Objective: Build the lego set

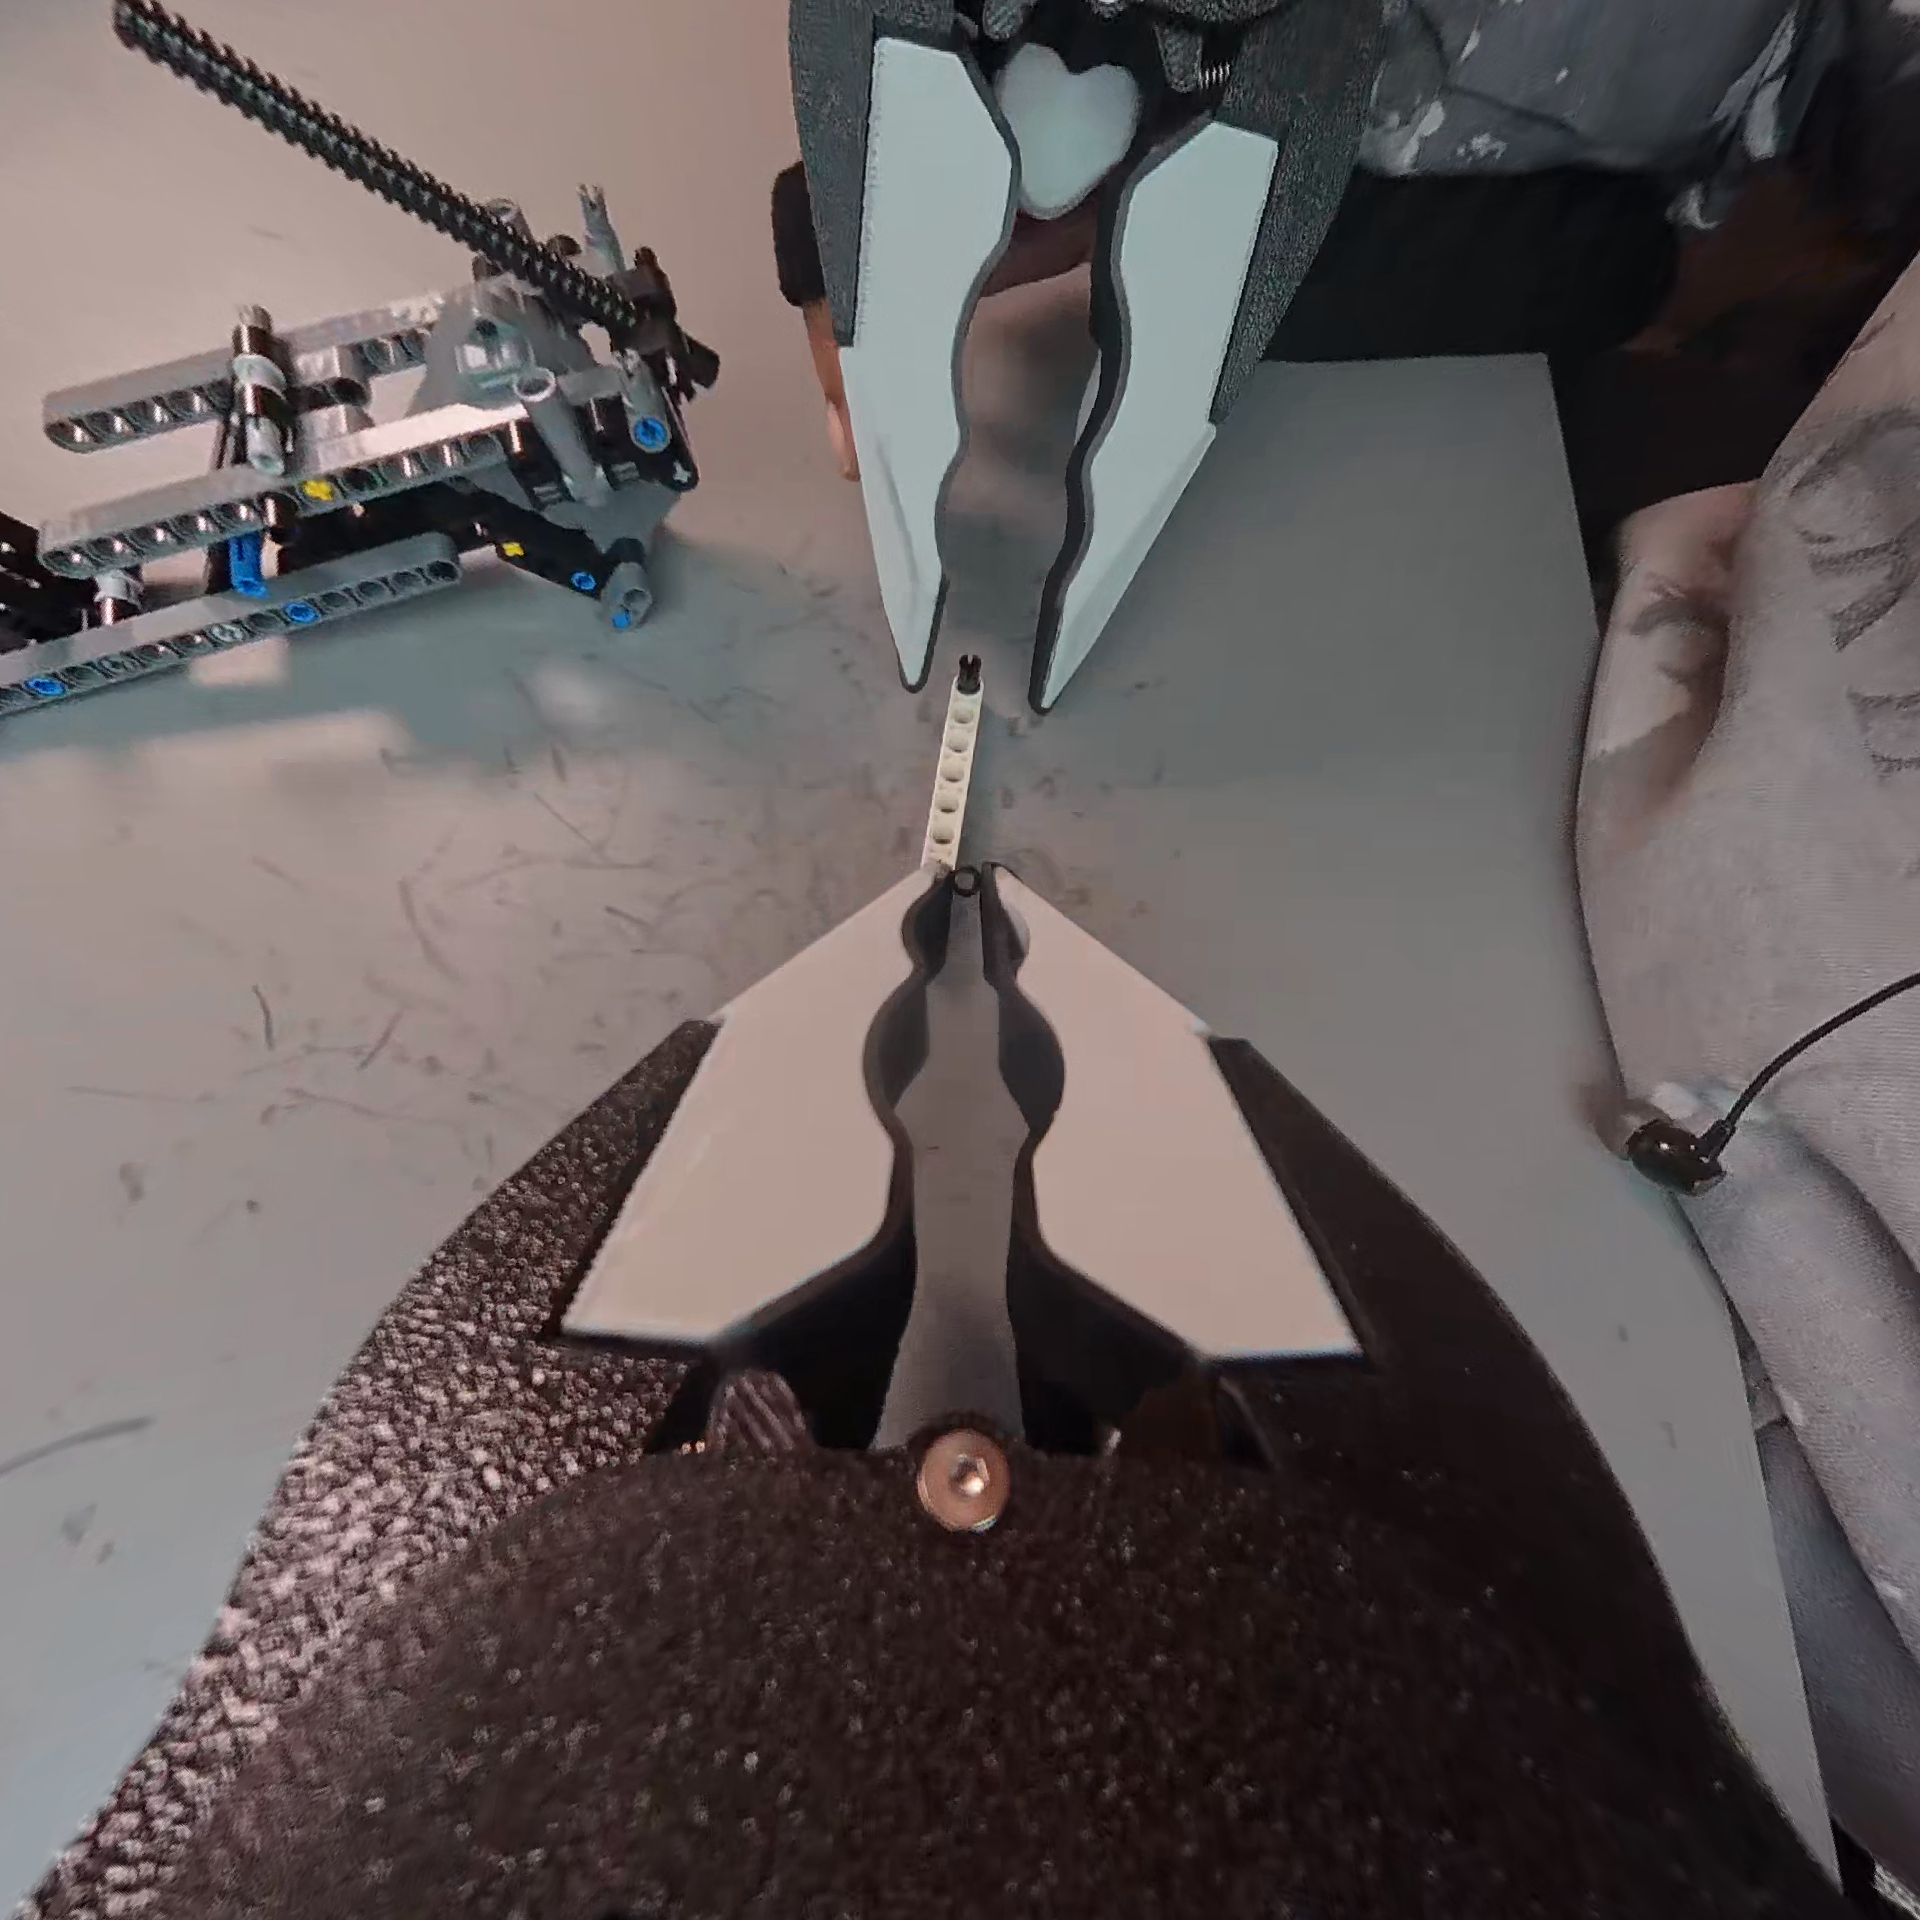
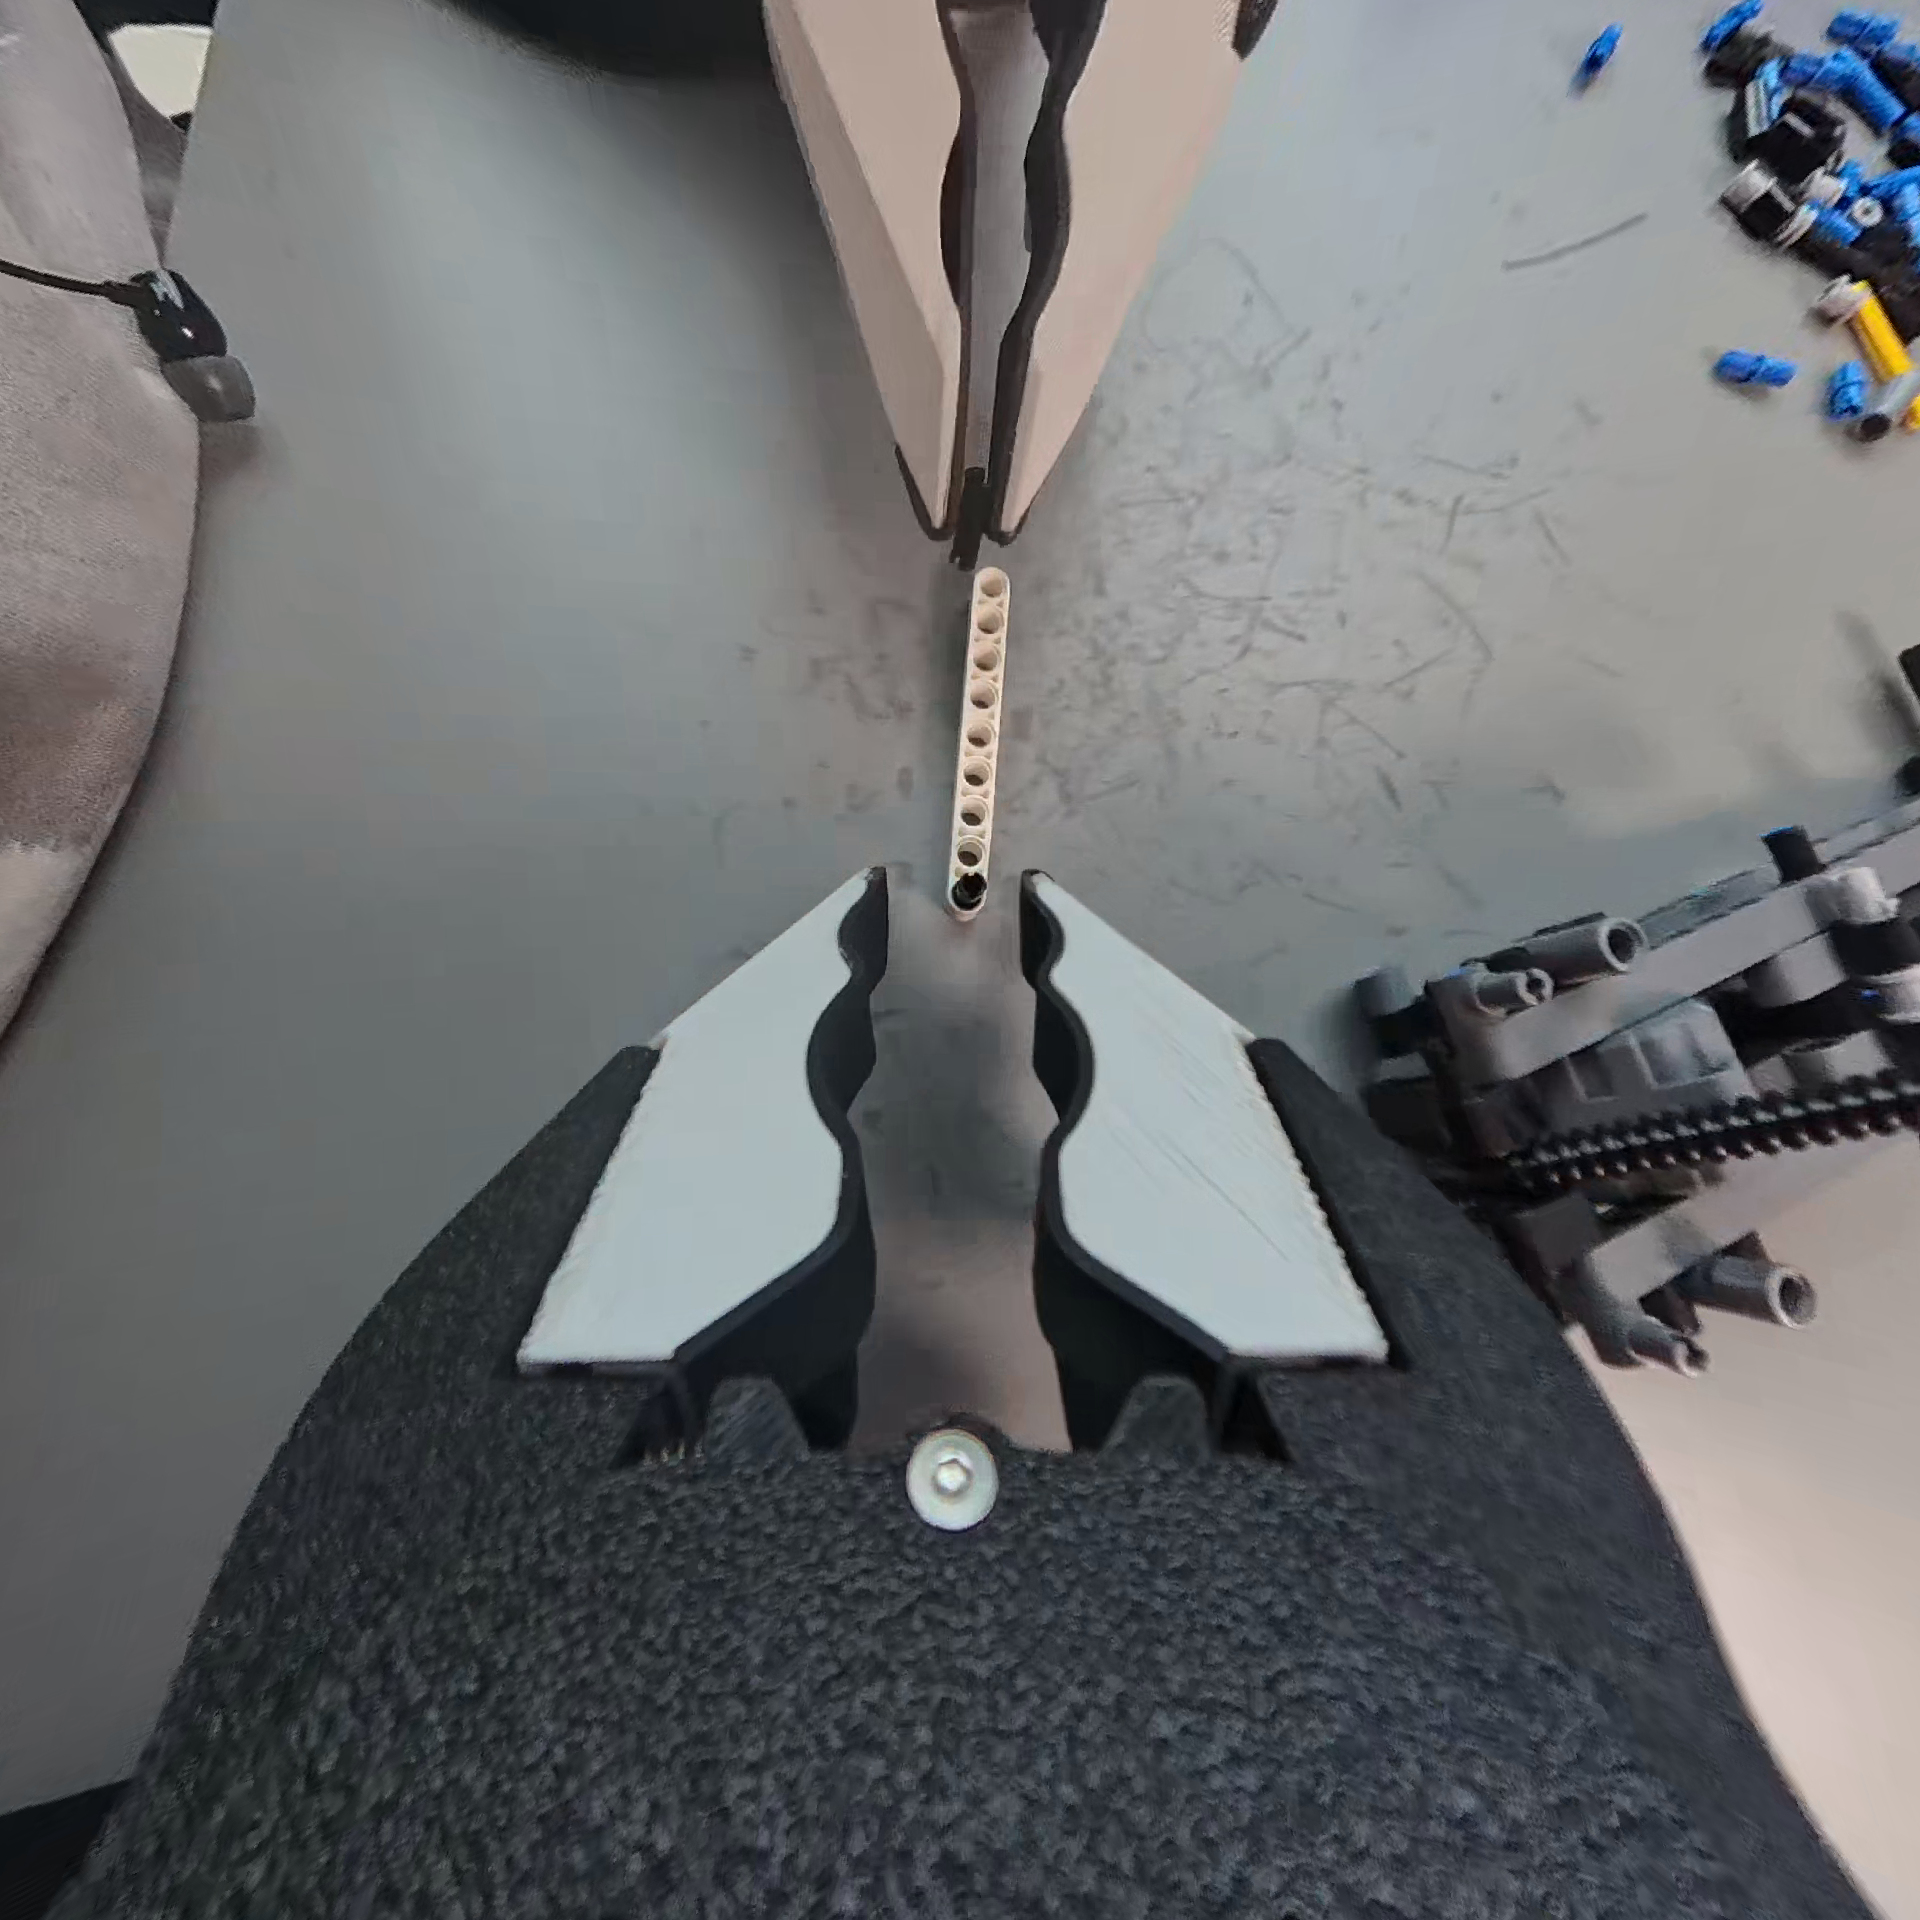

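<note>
The left gripper (image 1: 966, 883) has its jaws pinched together on the near end of a white beam with holes (image 1: 954, 774), which it holds above the grey table (image 1: 416, 1039). A black pin (image 1: 966, 881) sits in the hole at the pinched end. From there the beam's long axis runs straight away toward the right gripper (image 1: 975, 694), and a second black pin (image 1: 968, 670) pokes out of its far end.

In the right wrist view the same beam (image 2: 980, 743) points lengthwise at the right gripper (image 2: 956, 883), whose jaws are spread with nothing in them; the beam's end lies just in front of the gap, untouched. A straight advance along the beam's axis looks like the way to meet it.

Off to one side of the beam stands the half-built grey model (image 1: 343, 436), and beyond it a scatter of blue and black loose pieces (image 2: 1829, 197).
</note>
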Demonstrator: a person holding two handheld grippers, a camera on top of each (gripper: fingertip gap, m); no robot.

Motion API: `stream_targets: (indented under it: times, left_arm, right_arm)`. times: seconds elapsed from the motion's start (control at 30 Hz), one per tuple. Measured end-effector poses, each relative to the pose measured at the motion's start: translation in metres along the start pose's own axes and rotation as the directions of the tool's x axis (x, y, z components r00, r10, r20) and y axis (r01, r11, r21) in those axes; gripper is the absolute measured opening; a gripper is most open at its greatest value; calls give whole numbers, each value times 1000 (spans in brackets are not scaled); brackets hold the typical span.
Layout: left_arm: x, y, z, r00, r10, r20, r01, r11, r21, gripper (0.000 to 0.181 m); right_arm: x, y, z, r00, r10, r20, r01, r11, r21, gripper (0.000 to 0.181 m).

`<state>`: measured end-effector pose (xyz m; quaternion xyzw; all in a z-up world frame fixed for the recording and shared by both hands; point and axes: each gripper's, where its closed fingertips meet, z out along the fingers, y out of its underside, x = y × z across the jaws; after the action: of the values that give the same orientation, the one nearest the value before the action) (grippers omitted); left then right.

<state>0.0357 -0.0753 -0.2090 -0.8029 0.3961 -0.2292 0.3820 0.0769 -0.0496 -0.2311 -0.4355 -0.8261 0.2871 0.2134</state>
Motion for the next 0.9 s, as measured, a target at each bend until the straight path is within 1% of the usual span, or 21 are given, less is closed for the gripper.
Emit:
stream_targets:
  times: [0.03,0.1,0.17,0.27,0.43,0.6,0.73,0.9]
  left_arm:
    - [-1,2,1,1000,2,4,-2,1000,-10,6]
    - [-6,6,3,1000,4,15,-4,1000,-31,6]
    - [-8,10,4,1000,0,15,0,999,-42,6]
    - [-10,15,5,1000,-2,17,3,998,-62,6]
    - [-9,15,6,1000,14,10,-13,995,-97,6]
    - [-8,16,6,996,84,-6,-84,978,-189,6]
    - [-5,17,4,989,142,-39,-147,951,-271,6]
    - [-5,18,4,980,190,-64,-201,918,-341,6]
  right_arm:
    - [2,2,2,1000,7,-6,-7,1000,-21,18]
    - [0,1,3,999,28,15,-28,1000,-14,11]
    - [0,2,4,1000,25,10,-25,999,-20,7]
    - [0,2,4,1000,21,3,-21,1000,-21,7]
    - [0,3,4,1000,27,2,-27,999,-25,7]
    - [0,3,4,999,38,6,-38,999,-25,7]
    - [0,2,4,999,41,0,-41,999,-27,7]
    - [0,3,4,999,38,-5,-38,999,-28,7]
